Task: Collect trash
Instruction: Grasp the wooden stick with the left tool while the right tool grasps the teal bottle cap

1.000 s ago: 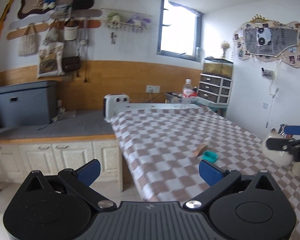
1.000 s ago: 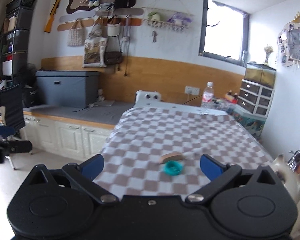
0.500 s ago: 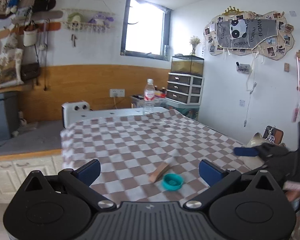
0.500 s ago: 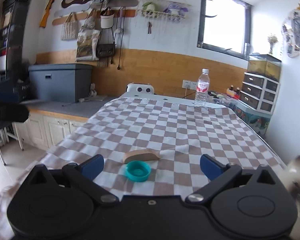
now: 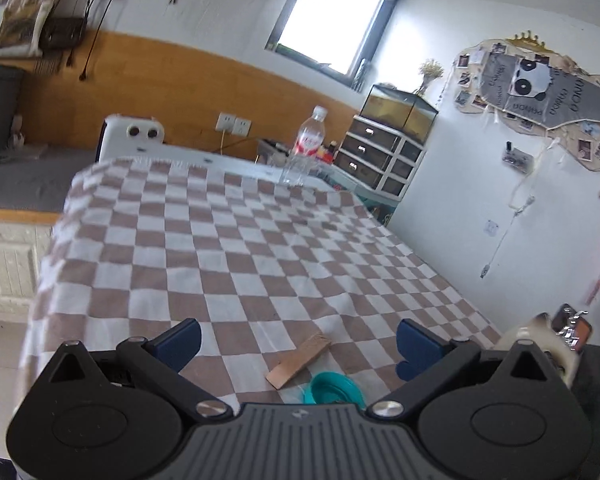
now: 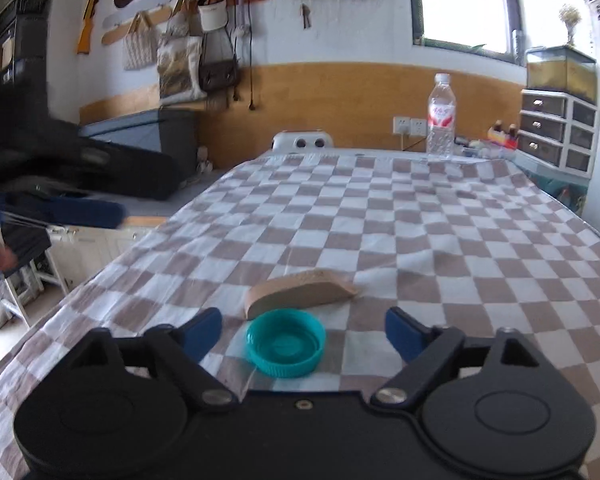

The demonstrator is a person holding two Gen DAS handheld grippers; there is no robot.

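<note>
I note my right gripper (image 6: 303, 330), jaws just narrowing yet unclenched, straddling the round teal plastic cap (image 6: 286, 342); the curved tan cardboard scrap (image 6: 300, 294) lies crosswise just beyond.

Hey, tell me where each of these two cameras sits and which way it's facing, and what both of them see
Left wrist: rides the left gripper, looking along the checkered table toward the window corner; its own open blue fingers show.
Right wrist: rides the right gripper, facing the bag-hung wall; its fingers, just closing, flank the teal cap without touching.
Shared: cap, cardboard scrap, water bottle.
</note>
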